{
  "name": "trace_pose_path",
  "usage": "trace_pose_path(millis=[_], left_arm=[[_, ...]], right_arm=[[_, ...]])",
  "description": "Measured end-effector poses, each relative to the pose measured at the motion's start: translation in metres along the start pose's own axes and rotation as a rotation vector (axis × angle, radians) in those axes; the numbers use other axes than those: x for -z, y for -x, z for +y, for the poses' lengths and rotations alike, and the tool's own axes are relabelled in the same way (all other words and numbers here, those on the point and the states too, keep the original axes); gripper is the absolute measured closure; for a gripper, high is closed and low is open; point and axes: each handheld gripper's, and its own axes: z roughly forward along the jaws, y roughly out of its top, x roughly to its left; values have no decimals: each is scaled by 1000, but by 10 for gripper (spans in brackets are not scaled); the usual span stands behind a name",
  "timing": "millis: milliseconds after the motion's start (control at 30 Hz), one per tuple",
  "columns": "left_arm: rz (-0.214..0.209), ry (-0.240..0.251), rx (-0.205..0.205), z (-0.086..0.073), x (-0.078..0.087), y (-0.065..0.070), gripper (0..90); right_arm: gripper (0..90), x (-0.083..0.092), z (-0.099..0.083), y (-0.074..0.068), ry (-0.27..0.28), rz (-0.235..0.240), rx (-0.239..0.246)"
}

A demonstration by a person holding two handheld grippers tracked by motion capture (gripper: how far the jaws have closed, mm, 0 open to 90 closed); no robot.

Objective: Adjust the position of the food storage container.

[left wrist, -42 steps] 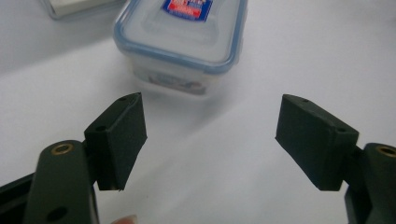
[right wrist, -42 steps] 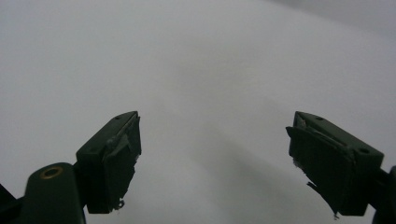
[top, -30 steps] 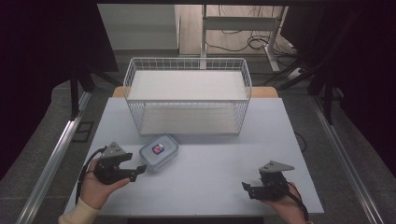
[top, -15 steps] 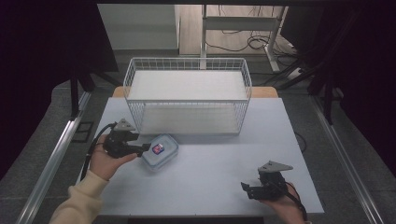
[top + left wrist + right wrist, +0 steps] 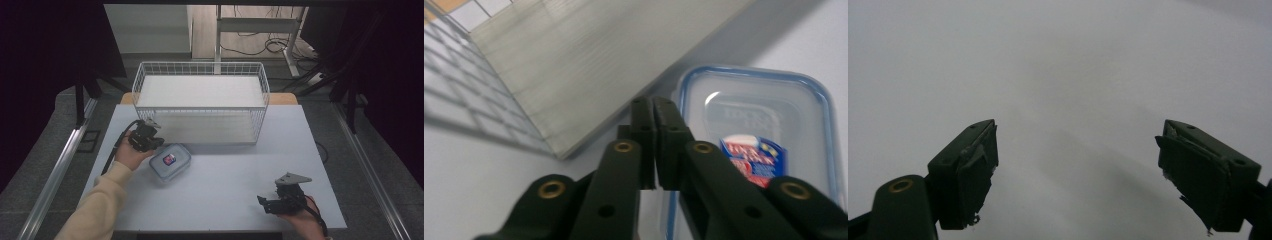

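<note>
A clear plastic food container (image 5: pixel 170 161) with a blue-rimmed lid and a red label lies on the table left of centre. In the left gripper view the container (image 5: pixel 769 150) sits just right of the jaws. My left gripper (image 5: pixel 156 141) hovers at the container's far-left edge, jaws pressed together with nothing between them; its tips (image 5: pixel 654 107) point at the gap between the container and the basket. My right gripper (image 5: pixel 264 202) rests near the table's front right, jaws wide apart over bare tabletop (image 5: pixel 1073 165).
A white wire basket (image 5: pixel 201 102) with a pale liner stands at the back centre of the table, its front wall close behind the container. The table's front edge (image 5: pixel 215 231) runs just below the right hand. Cables lie on the floor beyond.
The left hand has carried its gripper forward and to the right, from the table's front left to the container's far-left edge. The right gripper has stayed put.
</note>
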Motion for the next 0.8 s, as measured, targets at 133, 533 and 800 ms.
trace_pose_path(millis=[133, 533, 800], left_arm=[[4, -19, -3, 3, -8, -2, 900], [8, -79, -95, 3, -28, 2, 900], [-22, -80, -121, 4, -29, 7, 900]], right_arm=[[165, 1, 0, 0, -1, -1, 4], [163, 2, 0, 1, 4, -1, 4], [162, 0, 1, -5, 0, 5, 18]])
